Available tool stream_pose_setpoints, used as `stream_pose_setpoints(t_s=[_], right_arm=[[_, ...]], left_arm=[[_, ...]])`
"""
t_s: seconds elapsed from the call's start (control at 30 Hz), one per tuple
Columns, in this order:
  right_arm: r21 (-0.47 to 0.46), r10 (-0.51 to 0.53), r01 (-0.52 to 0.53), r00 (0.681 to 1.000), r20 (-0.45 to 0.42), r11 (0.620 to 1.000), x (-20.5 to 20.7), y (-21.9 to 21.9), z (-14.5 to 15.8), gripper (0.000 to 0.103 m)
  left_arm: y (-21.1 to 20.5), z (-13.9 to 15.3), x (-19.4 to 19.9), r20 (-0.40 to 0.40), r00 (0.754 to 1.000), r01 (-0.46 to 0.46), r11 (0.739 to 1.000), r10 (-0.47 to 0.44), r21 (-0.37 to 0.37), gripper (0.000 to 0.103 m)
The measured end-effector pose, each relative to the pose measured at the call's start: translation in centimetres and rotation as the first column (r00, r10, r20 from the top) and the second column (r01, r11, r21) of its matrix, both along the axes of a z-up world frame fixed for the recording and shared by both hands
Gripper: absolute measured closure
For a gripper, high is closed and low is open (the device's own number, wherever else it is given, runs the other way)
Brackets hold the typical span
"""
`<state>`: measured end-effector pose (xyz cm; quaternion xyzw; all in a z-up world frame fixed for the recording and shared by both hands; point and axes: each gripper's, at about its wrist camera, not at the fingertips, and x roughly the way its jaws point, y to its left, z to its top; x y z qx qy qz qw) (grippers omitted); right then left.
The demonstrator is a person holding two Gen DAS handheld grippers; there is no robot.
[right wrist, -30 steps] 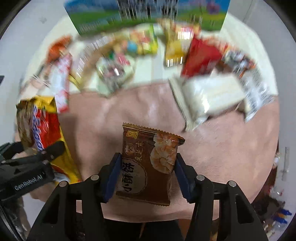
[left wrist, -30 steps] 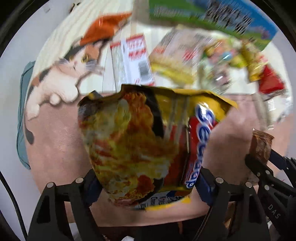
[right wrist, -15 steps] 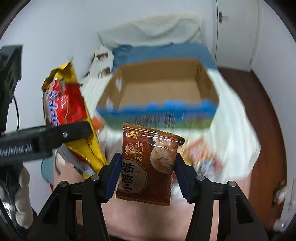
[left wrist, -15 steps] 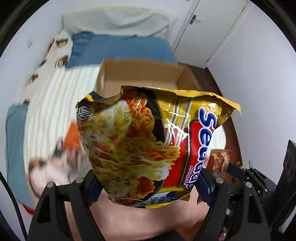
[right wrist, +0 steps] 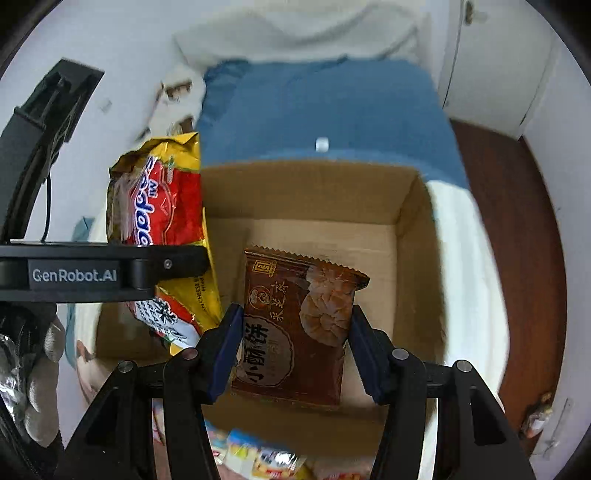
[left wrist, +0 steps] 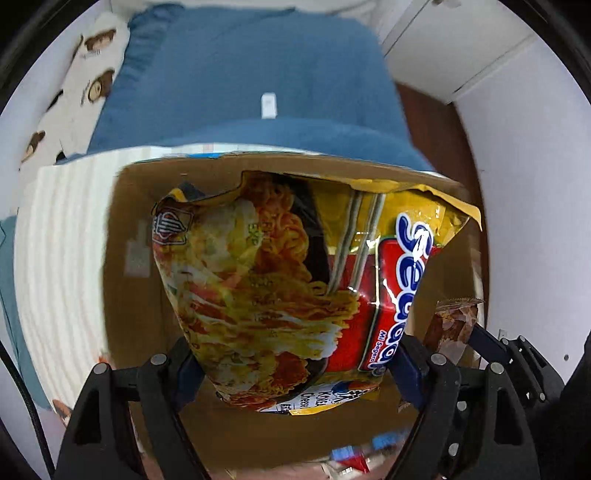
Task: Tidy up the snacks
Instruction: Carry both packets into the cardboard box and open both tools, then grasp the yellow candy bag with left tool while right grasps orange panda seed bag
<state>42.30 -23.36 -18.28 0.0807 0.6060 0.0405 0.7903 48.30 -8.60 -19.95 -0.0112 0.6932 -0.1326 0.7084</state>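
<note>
Both grippers have swung from the snack pile to above the open cardboard box (right wrist: 413,206). The left gripper (left wrist: 295,369) stays clamped on the Sedaap noodle packet (left wrist: 280,295), the right gripper (right wrist: 291,354) on the brown pastry packet (right wrist: 295,332); the box looks empty, though it is partly hidden.

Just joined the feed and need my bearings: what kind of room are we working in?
Most likely a bedroom in a home: a blue blanket with a white pillow behind the cardboard box, a white cupboard door, and a dark wooden floor.
</note>
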Motion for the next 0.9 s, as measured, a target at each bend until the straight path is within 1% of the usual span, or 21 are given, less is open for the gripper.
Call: stream_pose_setpoints(t_s=[0.07,0.13,0.23,0.27,0.3,0.33,0.37,0.4,0.43,0.6,0.67,0.7,0.77,0.9], right_arm=[[-0.012,0.012,-0.013,0.999,-0.039,1.000,2.0,-0.3,-1.9,0.044],[-0.018,0.032,-0.034,0.996,-0.087,0.999,3.8,-0.2,-3.8,0.044],[-0.023,0.049,-0.053,0.990,-0.135,0.998,6.4,-0.3,-6.1,0.043],[-0.036,0.050,-0.056,0.985,-0.163,0.998,7.1,-0.5,-7.0,0.041],[-0.036,0.044,-0.051,0.983,-0.177,0.998,7.4,-0.6,-7.4,0.031],[-0.026,0.041,-0.046,0.982,-0.185,0.999,7.7,-0.8,-7.6,0.018],[-0.011,0.035,-0.038,0.981,-0.189,0.999,7.9,-1.1,-7.7,0.015],[-0.010,0.030,-0.032,0.981,-0.191,0.999,8.0,-1.3,-7.7,0.012],[-0.008,0.028,-0.030,0.981,-0.193,1.000,8.2,-1.4,-7.7,0.009],[-0.008,0.007,-0.009,0.978,-0.210,1.000,7.9,-1.7,-8.6,0.007],[-0.020,-0.009,0.005,0.979,-0.205,1.000,8.1,-2.1,-8.9,0.006],[-0.022,-0.011,0.007,0.979,-0.203,1.000,7.9,-2.1,-8.7,0.006],[-0.028,-0.020,0.015,0.980,-0.199,0.999,7.3,-2.3,-8.2,0.006],[-0.035,-0.037,0.032,0.985,-0.170,0.999,5.1,-2.4,-5.7,0.006]], left_arm=[[-0.5,-2.2,1.4,-0.048,0.999,-0.015,1.000,0.016,0.020,0.020],[-0.8,-4.0,3.2,-0.086,0.996,-0.010,0.999,0.013,0.043,0.020],[-1.2,-5.7,4.8,-0.120,0.993,-0.003,0.996,0.015,0.093,0.020],[-1.0,-6.2,5.1,-0.127,0.992,-0.010,0.994,0.023,0.105,0.020],[-1.0,-6.5,5.3,-0.120,0.992,-0.016,0.993,0.030,0.113,0.020],[-1.2,-6.5,5.8,-0.104,0.994,-0.015,0.993,0.028,0.120,0.016],[-1.4,-6.5,6.0,-0.086,0.996,-0.011,0.991,0.023,0.137,0.013],[-1.5,-6.7,6.2,-0.080,0.997,-0.008,0.989,0.020,0.146,0.006],[-1.6,-6.7,6.2,-0.076,0.997,-0.011,0.989,0.023,0.149,0.004],[-1.4,-6.0,6.3,-0.048,0.998,-0.028,0.988,0.036,0.151,0.004],[-1.4,-5.2,5.7,-0.034,0.999,-0.029,0.989,0.034,0.145,0.004],[-0.7,-5.3,6.2,-0.029,0.999,-0.029,0.989,0.033,0.142,0.004],[-0.7,-4.3,5.2,-0.004,1.000,-0.022,0.989,0.023,0.144,0.004],[-0.4,-2.5,3.8,0.036,0.999,-0.017,0.990,0.012,0.137,0.004]])
